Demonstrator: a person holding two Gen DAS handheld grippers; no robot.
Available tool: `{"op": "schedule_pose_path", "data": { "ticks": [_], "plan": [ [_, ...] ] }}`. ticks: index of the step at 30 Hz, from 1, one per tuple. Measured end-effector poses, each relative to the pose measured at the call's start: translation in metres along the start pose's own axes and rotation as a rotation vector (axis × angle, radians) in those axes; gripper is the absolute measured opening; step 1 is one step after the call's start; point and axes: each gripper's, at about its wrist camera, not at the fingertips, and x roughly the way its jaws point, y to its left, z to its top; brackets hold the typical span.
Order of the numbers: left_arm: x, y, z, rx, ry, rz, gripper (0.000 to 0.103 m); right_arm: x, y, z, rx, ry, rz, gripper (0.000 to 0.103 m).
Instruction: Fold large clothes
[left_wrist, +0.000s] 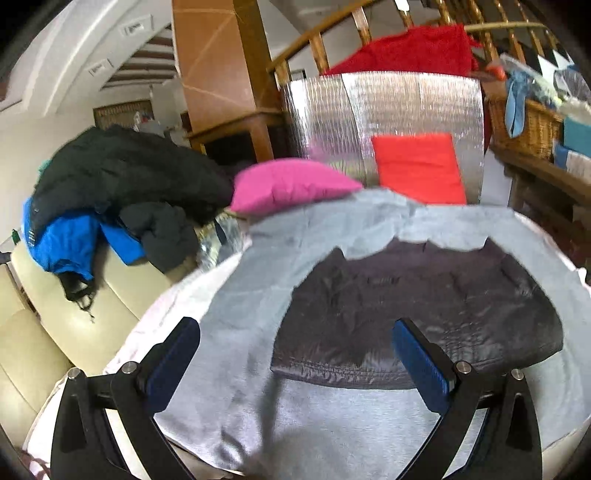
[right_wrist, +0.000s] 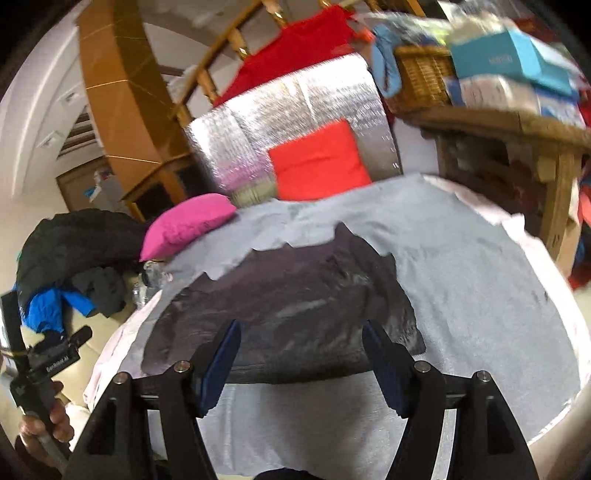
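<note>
1. Your left gripper (left_wrist: 295, 332) stood with its blue pads spread wide; nothing was caught between them.
2. Your right gripper (right_wrist: 301, 334) was parted less widely, also with nothing between its pads.
3. The dark folded garment (left_wrist: 413, 306) lay flat on the grey cloth (left_wrist: 280, 421), in the cloth's middle, in front of both grippers.
4. The grey cloth covered a pale sheet (left_wrist: 136, 332) whose edge showed on the left.
5. Writing: the handle in your left hand (right_wrist: 44, 421), seen from the right wrist camera, bore white lettering (right_wrist: 57, 362), too small to read with certainty. A small mark on the garment's upper part was blurred and unreadable.
6. The teal box (right_wrist: 513, 59) by the wicker basket (right_wrist: 424, 77) carried print, smeared and illegible.
7. A pink cushion (left_wrist: 291, 184) sat at the cloth's far left corner; a red cushion (left_wrist: 419, 168) leaned on the silver foil panel (left_wrist: 332, 110).
8. A pile of black and blue jackets (left_wrist: 110, 199) lay on the cream sofa (left_wrist: 55, 332).
</note>
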Motion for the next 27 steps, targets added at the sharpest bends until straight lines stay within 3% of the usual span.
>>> {"op": "schedule_pose_path", "data": {
  "ticks": [14, 27],
  "plan": [
    [-0.098, 0.009, 0.004, -0.004, -0.153, -0.005, 0.103, -0.077, 0.043, -0.001, -0.099, -0.137, 0.030, 0.072],
    [-0.127, 0.016, -0.001, -0.009, -0.190, -0.015, 0.103, -0.109, 0.073, -0.008, -0.172, -0.199, 0.046, 0.072]
  ]
}}
